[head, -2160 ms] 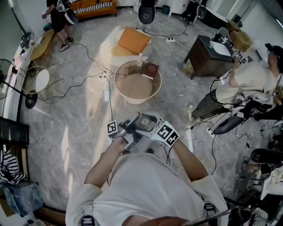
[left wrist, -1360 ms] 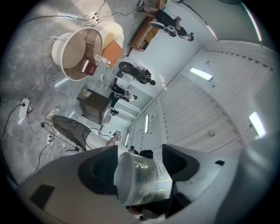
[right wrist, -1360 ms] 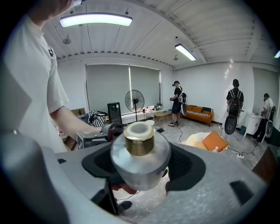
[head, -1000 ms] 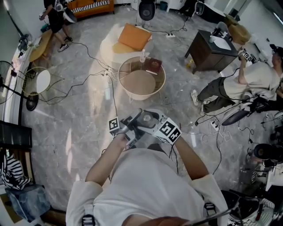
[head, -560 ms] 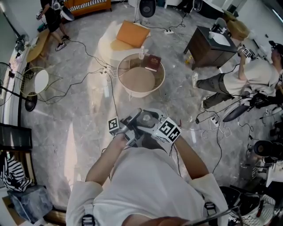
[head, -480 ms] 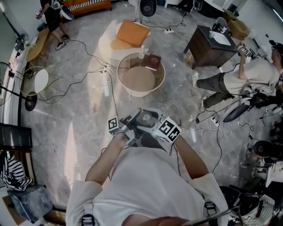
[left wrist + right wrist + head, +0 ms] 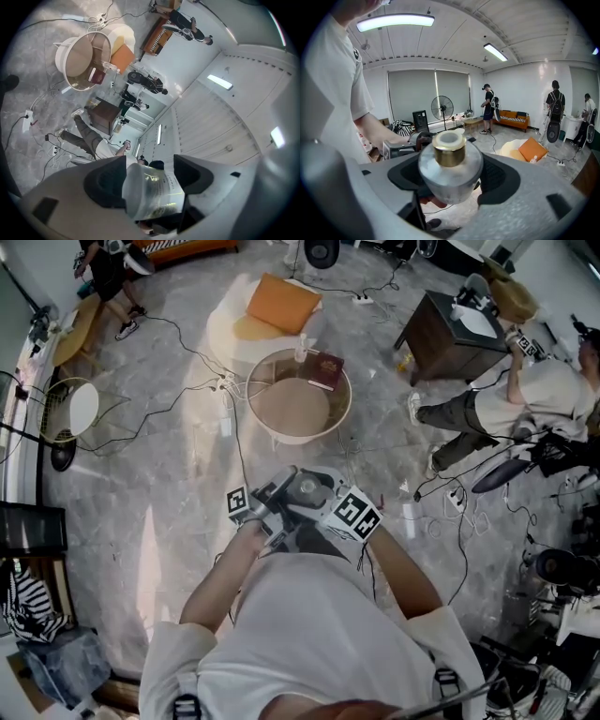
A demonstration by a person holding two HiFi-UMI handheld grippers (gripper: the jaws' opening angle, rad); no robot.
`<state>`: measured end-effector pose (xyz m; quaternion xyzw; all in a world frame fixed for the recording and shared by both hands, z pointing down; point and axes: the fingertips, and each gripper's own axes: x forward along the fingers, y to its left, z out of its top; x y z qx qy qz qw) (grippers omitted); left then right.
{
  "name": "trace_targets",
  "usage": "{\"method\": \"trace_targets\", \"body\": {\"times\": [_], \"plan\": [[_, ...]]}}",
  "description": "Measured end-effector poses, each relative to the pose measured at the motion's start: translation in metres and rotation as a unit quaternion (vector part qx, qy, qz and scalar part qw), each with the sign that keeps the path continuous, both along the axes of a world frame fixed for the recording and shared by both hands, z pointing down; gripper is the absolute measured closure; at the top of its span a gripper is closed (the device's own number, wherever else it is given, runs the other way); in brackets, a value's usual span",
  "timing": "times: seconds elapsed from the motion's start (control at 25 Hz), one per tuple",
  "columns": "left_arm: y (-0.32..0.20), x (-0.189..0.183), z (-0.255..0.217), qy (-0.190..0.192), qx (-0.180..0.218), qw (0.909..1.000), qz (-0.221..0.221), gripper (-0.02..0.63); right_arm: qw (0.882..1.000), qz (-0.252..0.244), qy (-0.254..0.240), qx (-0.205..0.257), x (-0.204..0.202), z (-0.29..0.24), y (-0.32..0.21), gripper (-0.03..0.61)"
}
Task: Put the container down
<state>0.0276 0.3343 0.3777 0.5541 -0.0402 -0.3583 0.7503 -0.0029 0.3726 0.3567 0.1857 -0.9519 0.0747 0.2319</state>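
Note:
A frosted, rounded container (image 7: 307,491) with a gold neck (image 7: 449,154) is held in front of the person's chest, over the marble floor. My right gripper (image 7: 450,177) is shut on its body, with the neck pointing up between the dark pads. From the other side my left gripper (image 7: 151,177) is shut on a clear part with a printed label (image 7: 154,192). In the head view the left gripper (image 7: 270,504) and right gripper (image 7: 334,510) meet around the container, their marker cubes on either side.
A round glass-topped table (image 7: 249,409) stands ahead on the floor with a red book (image 7: 324,370) and a small bottle (image 7: 301,352) on it. Behind it is a white seat with an orange cushion (image 7: 281,304). Cables cross the floor. A person (image 7: 525,395) crouches at right by a dark cabinet (image 7: 441,338).
Both grippers stay closed on the container at the chest. The view has shifted a little, and the round table now sits slightly lower in the picture.

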Motion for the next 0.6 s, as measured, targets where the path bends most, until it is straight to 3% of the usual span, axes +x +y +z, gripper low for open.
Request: {"method": "trace_targets", "body": {"times": [0.6], "plan": [[-0.114,0.026,0.005,-0.013,-0.003,0.9980,-0.062,0.324,0.998,-0.057,-0.010,-0.005,0.031,0.005,-0.111,0.239]]}}
